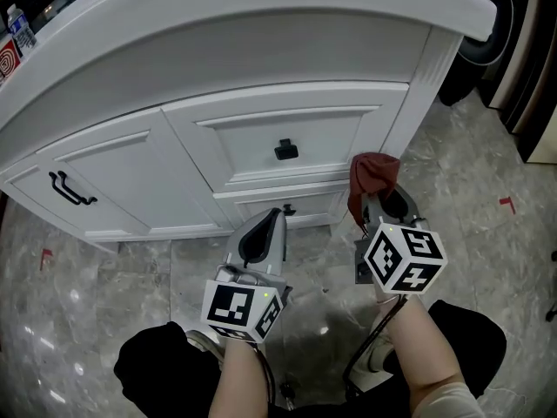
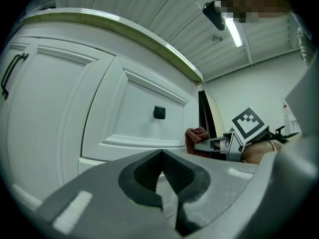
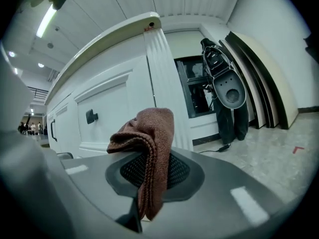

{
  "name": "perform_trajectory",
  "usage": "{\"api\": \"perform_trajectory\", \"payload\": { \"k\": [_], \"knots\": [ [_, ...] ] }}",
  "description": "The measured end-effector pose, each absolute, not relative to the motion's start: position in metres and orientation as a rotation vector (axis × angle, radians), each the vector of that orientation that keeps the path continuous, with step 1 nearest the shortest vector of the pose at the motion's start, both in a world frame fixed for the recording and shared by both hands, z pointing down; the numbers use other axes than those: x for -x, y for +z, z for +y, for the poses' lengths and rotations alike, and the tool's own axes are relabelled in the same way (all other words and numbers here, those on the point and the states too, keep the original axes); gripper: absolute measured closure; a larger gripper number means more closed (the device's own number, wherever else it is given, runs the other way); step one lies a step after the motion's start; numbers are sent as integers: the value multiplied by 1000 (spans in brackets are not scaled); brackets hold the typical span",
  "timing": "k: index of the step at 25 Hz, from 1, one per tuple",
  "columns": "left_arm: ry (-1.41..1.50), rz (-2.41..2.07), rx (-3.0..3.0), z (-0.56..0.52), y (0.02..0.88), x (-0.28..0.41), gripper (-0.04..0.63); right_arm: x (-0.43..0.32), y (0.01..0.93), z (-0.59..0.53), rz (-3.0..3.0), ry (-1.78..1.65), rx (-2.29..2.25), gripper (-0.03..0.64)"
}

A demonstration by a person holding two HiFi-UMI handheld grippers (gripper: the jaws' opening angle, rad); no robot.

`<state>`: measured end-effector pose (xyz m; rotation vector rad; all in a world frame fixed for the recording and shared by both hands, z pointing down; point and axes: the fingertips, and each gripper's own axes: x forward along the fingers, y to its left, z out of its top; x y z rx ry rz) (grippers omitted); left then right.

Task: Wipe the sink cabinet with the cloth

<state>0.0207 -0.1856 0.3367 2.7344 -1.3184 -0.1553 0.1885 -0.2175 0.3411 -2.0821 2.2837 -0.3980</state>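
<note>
The white sink cabinet (image 1: 261,138) fills the upper head view, with a drawer and its black knob (image 1: 285,150) in the middle. My right gripper (image 1: 376,200) is shut on a brown-red cloth (image 1: 372,178), held just off the cabinet's lower right corner post. In the right gripper view the cloth (image 3: 144,148) bunches above the closed jaws and hangs down between them. My left gripper (image 1: 264,225) is shut with nothing in it, pointing at the lower drawer front. The left gripper view shows its jaws closed below the knob (image 2: 159,112), with the cloth (image 2: 196,138) at the right.
A door with a black bar handle (image 1: 71,189) sits at the cabinet's left. The marble-patterned floor (image 1: 487,233) spreads to the right, with red tape marks (image 1: 506,203). Dark appliances (image 3: 225,83) and leaning boards (image 3: 259,78) stand beyond the cabinet's right end.
</note>
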Motion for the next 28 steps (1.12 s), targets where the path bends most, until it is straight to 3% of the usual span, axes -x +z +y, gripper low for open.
{"api": "perform_trajectory", "payload": {
  "k": [6,19,28],
  "knots": [
    [-85,-1363,-2747,-182,359,-9,595,-145,356,-207,2411,-345,1979,534],
    [-34,-1568,-2616,-188,392,92,595,27,409,-220,2729,-379,1587,534],
    [9,-1596,-2590,-197,408,112,595,73,433,-241,2797,-411,1486,534]
  ]
}}
